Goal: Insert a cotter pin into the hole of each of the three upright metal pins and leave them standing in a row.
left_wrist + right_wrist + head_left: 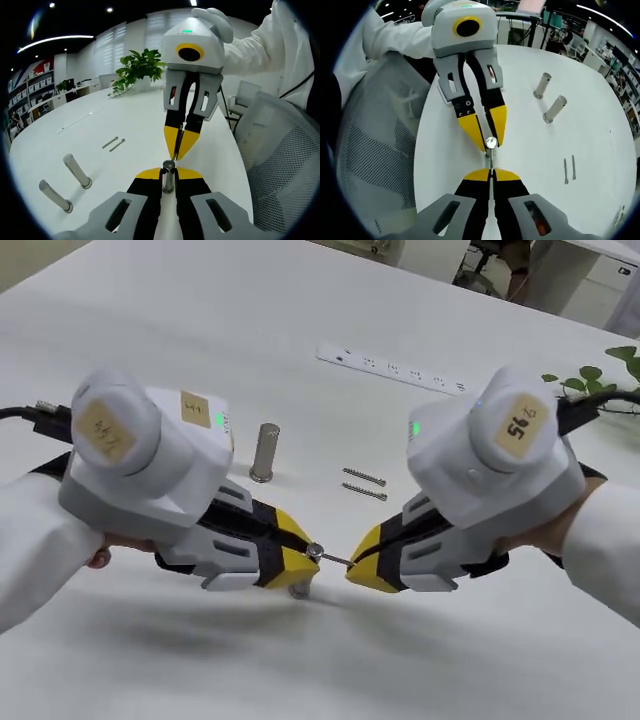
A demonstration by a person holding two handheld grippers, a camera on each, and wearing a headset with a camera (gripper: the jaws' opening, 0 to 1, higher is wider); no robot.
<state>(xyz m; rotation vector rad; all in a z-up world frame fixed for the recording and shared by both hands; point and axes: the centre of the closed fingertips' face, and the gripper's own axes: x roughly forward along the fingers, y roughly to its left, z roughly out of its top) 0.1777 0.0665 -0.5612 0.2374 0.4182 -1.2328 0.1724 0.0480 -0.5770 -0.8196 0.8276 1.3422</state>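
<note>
While the left gripper (303,566) squeezes a metal pin (313,552) almost straight up, close to the white table (200,330), the right gripper (353,568) pinches a thin cotter pin (336,560) lying flat, its tip touching that pin's top. Farther back, a standing pin (265,452) points up, with spare cotter pins (364,477) lying flat near it.

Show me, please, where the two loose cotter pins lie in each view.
Head view: the loose cotter pins lie just right of centre.
Left gripper view: left of centre.
Right gripper view: lower right.
Shared landmark: the metal pin being fitted, near mid-frame in every view.
</note>
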